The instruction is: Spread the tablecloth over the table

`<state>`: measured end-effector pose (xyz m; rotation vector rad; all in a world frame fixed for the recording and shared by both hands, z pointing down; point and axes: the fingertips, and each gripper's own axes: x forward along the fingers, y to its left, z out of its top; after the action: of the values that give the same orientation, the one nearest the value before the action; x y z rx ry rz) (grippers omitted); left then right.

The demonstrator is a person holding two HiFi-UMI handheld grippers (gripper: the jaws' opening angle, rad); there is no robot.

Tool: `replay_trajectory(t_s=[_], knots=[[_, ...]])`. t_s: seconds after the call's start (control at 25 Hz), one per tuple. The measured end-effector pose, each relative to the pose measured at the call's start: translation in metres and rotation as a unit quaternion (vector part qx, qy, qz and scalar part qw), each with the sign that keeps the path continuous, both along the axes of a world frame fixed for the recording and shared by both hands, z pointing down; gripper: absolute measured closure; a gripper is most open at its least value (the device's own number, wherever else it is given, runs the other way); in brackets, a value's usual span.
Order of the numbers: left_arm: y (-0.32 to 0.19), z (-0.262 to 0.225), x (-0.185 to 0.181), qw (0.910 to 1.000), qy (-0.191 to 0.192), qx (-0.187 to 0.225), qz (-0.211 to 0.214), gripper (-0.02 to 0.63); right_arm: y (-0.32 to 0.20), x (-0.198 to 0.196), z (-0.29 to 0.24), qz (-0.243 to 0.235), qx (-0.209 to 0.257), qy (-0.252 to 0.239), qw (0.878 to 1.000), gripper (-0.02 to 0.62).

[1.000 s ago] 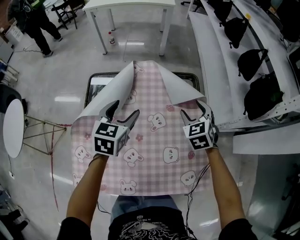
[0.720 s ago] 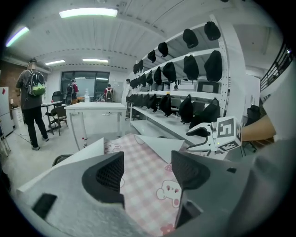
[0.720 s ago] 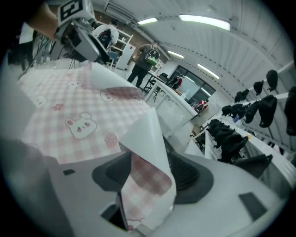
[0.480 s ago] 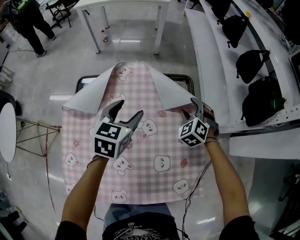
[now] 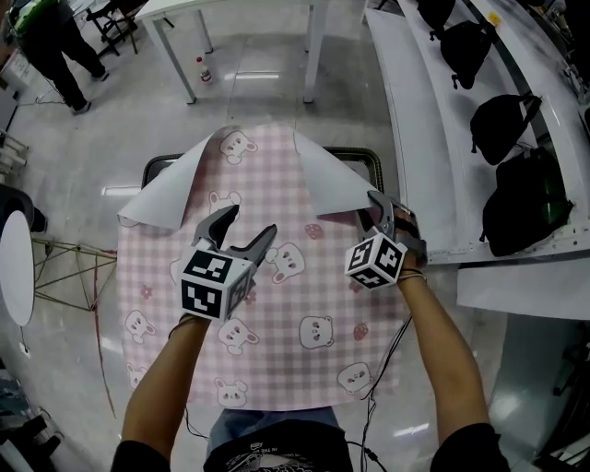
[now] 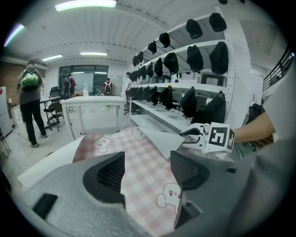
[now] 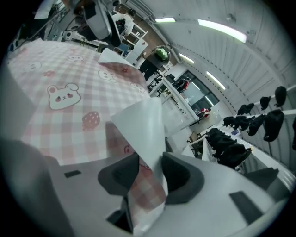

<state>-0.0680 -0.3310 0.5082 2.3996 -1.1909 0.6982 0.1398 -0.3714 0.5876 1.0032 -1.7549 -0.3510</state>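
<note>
From my remote station I saw the pink checked tablecloth printed with bears and strawberries lying over most of the black-framed table, its near edge hanging toward the person's body. Its 2 far corners were folded back over the top, showing the plain white underside: the left white flap and the right white flap. The left gripper hovered over the patterned middle just below the left white flap, tilted downward. In the left gripper view its jaws stood wide apart, with nothing pinched and only the checked surface showing beyond the gap. The right gripper sat at the lower tip of the right white flap, close to the table's right edge, and it also showed across the cloth in the left gripper view. In the right gripper view its jaws were closing with that folded corner standing between the pads, white side toward 1 pad and pink check toward the other; I could not see the pads clamped down on it. Beside the table on the right ran a white shelf unit holding black bags. A person with a green backpack stood at the far left, near a white table.
</note>
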Motion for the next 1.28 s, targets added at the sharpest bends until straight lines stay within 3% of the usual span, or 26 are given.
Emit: replay_trajectory(t_s=[0.2,0.36,0.52,0.64,0.76,0.92,0.96,1.08,1.28], knots=[[0.038,0.02,-0.032,0.9995,0.028,0.013,0.004,0.296,0.027,-0.018,-0.015,0.066,0.049,-0.048,0.995,0.585],[0.044,0.021,-0.037,0.9996,0.026,0.013,0.003,0.301,0.023,-0.011,-0.018,0.128,0.031,-0.127,0.983,0.586],[0.039,0.029,-0.031,0.9993,0.031,0.016,0.01,0.302,0.015,0.003,-0.009,0.179,0.022,-0.177,0.968,0.586],[0.038,0.034,-0.029,0.9991,0.037,0.015,0.015,0.302,0.012,0.011,0.004,0.228,0.009,-0.243,0.943,0.583],[0.036,0.034,-0.026,0.999,0.039,0.015,0.017,0.301,0.006,0.022,0.012,0.264,0.003,-0.284,0.922,0.569],[0.034,0.03,-0.031,0.999,0.037,0.021,0.017,0.302,0.003,0.024,0.013,0.279,0.003,-0.296,0.914,0.555],[0.034,0.029,-0.032,0.999,0.036,0.022,0.016,0.301,0.004,0.024,0.012,0.282,0.002,-0.299,0.912,0.515],[0.037,0.027,-0.036,0.999,0.034,0.025,0.015,0.301,0.008,0.028,0.009,0.293,0.005,-0.299,0.908,0.388],[0.044,0.017,-0.045,0.9989,0.028,0.035,0.012,0.301,0.019,0.02,-0.009,0.282,0.013,-0.301,0.911,0.364]])
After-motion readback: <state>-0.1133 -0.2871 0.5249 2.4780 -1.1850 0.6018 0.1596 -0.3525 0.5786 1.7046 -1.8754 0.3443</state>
